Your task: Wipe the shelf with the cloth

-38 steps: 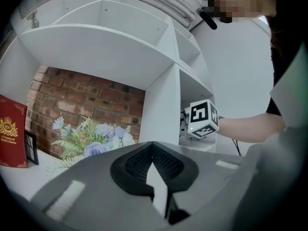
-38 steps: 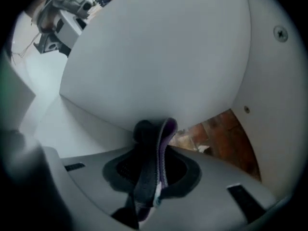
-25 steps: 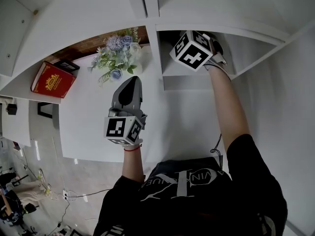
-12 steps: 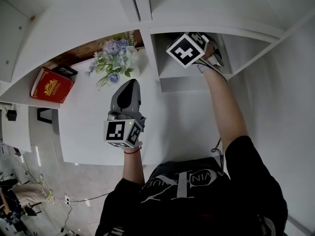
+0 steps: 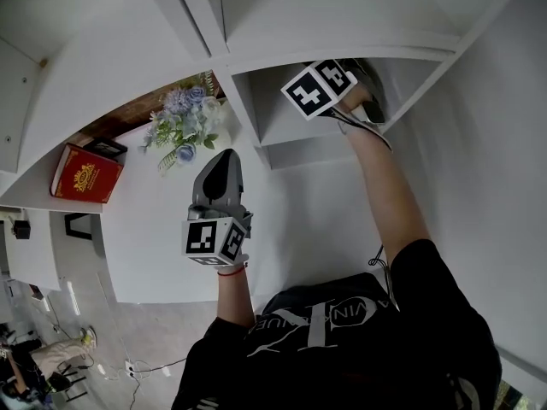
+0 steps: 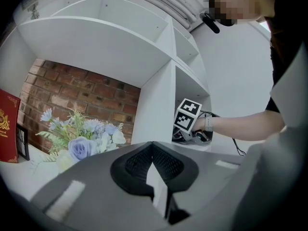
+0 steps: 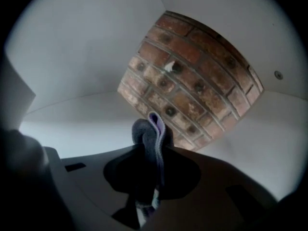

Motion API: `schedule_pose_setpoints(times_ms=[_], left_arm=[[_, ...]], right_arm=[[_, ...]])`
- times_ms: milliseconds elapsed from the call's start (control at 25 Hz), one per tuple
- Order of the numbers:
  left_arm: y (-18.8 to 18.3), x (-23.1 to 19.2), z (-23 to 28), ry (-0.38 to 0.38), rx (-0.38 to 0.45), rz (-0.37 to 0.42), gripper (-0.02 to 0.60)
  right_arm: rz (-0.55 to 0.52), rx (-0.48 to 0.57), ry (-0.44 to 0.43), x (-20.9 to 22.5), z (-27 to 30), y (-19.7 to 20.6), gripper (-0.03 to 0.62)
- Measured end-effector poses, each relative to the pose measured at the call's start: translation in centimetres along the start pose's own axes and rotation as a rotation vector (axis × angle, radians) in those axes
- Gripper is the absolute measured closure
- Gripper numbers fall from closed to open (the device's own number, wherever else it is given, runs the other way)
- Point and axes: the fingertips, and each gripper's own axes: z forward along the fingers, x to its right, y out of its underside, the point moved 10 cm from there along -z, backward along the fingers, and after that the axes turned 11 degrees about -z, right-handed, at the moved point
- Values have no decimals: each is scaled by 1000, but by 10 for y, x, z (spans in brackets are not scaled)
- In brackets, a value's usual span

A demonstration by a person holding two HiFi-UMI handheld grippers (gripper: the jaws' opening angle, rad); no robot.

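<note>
White shelf [image 5: 295,131], brick wall [image 7: 192,90] behind cloth [image 7: 150,136]

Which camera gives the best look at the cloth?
The right gripper view: the grey, purple-edged cloth sits pinched in the right gripper. The head view hides it behind that gripper; the left gripper view shows nothing clear of it.

Red brick wall [image 6: 82,93] behind white shelving unit [image 6: 156,105], plain white wall [image 6: 231,66] beside it, pale floor [image 5: 162,331] below

White shelf [image 5: 162,229], brick back [image 5: 128,114], flowers [image 5: 181,126] in the wide bay beside the divider [image 5: 244,114], red book [image 5: 82,174] and dark frame [image 5: 106,148] further left.
</note>
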Motion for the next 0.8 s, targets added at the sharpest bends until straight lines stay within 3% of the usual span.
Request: schedule_pose_setpoints(times_ms=[120,240,400,600,800], left_arm=[[1,4,4,15,1,-1,570],[3,6,9,23,1,2,569],[3,12,13,44,3,0,570],[-3,12,9,43,10,11,570],[-3,8,3,33,10,7,569]], right_arm=[[8,-98,14,8,3,12,519],[77,-125,17,15,3,16,522],[91,-129,24,15,1,16,522],[1,-42,66,11,-3,14,522],[53,138,5,6,-30,6,520]])
